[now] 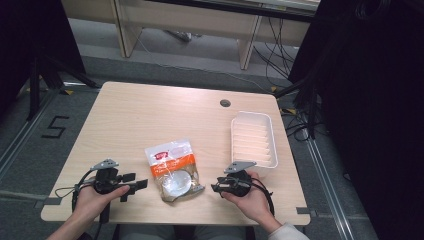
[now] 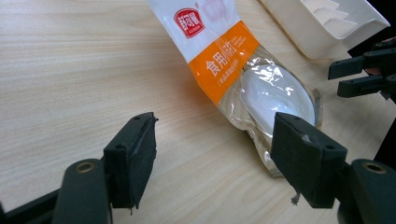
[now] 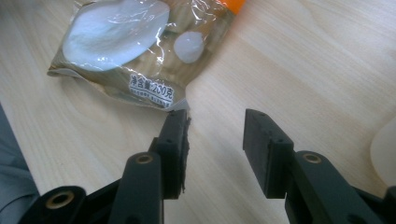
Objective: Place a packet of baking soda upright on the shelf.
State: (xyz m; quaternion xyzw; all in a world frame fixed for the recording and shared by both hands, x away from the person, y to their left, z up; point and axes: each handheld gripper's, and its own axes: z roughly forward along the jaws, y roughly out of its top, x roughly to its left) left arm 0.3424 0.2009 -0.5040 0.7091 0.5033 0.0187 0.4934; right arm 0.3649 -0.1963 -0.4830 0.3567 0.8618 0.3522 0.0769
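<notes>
**Fig. — Both claws set either side of a food pouch, nothing gripped yet.**

At lower left of the high view I hold my left claw (image 1: 131, 187) low over the desk (image 1: 125, 120), its jaws spread wide and empty, aimed rightward at the pouch (image 1: 171, 167). In the left gripper view its right pad (image 2: 299, 156) stands just beside the pouch's clear lower end, apart from it as far as I can tell. The pouch lies flat at lower centre, its red-and-orange label toward the far edge, presumably so each claw can take one side. At lower right my right claw (image 1: 216, 188) is partly open and empty, pointing left at the pouch's near corner. The white tray (image 1: 272, 150) waits right of centre, likely as the destination.
</notes>
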